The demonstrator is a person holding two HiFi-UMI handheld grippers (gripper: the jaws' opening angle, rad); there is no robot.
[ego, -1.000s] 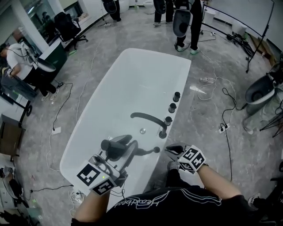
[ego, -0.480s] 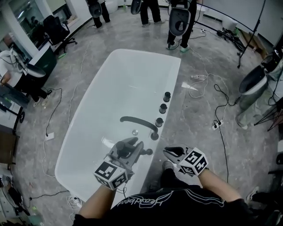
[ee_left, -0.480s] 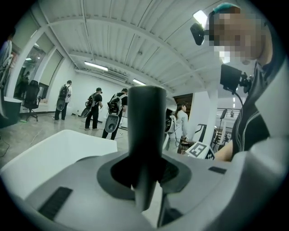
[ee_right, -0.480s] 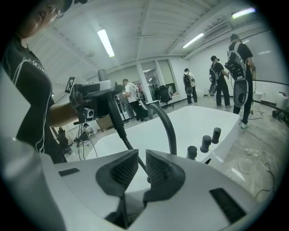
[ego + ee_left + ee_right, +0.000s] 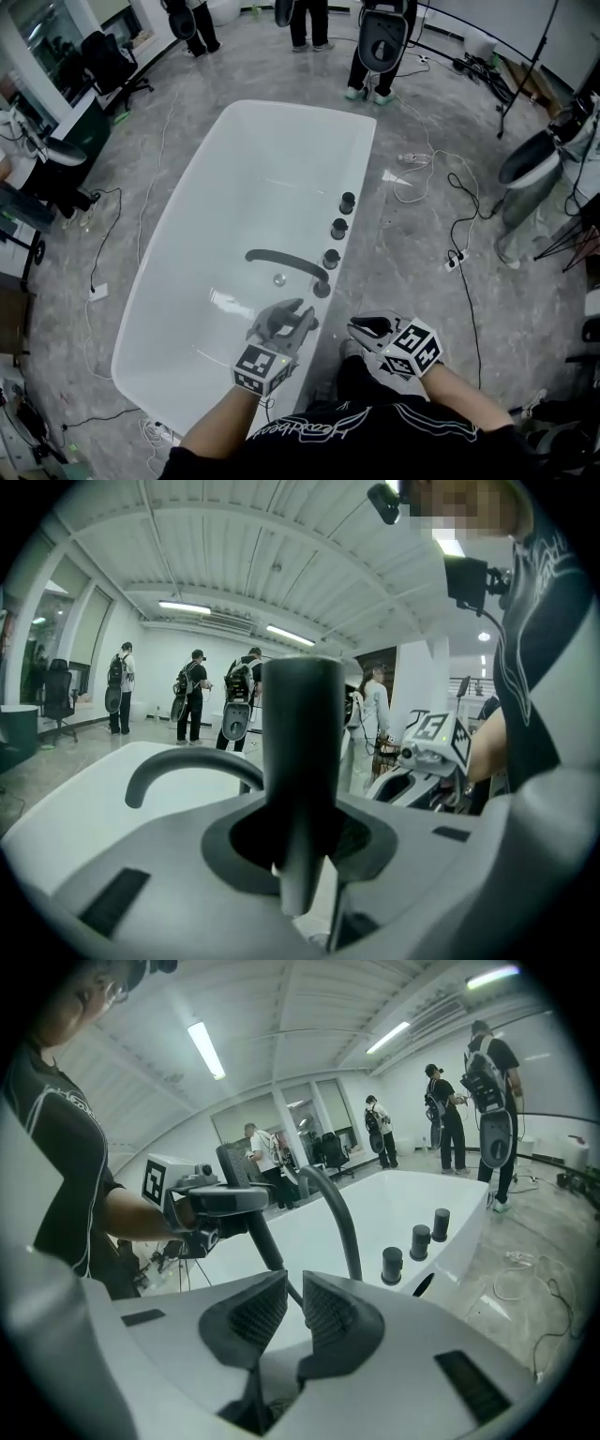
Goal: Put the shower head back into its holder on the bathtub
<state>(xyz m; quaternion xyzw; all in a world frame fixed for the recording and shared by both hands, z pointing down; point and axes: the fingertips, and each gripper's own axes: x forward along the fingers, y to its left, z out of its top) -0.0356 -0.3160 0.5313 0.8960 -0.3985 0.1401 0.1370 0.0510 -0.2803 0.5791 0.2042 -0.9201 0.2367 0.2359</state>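
The white bathtub (image 5: 234, 187) carries a dark curved spout (image 5: 281, 260) and three dark knobs (image 5: 339, 228) on its right rim. My left gripper (image 5: 292, 317) is low over the near rim beside the spout's base, shut on the dark shower head (image 5: 300, 733), whose handle stands upright between the jaws. From the right gripper view the handle (image 5: 251, 1218) slants down out of the left gripper (image 5: 211, 1202). My right gripper (image 5: 361, 323) hovers just right of it outside the rim, jaws close together with a narrow gap and nothing between. I cannot make out the holder.
Cables (image 5: 459, 225) and a power strip (image 5: 453, 262) trail over the grey floor right of the tub. Several people stand beyond the tub's far end (image 5: 309, 19). A dark chair (image 5: 103, 61) and desks sit at the left, and a toilet-like fixture (image 5: 525, 169) at the right.
My left gripper has come down and to the right with the shower head, from over the tub's inside to the near rim by the spout. The right gripper has hardly shifted.
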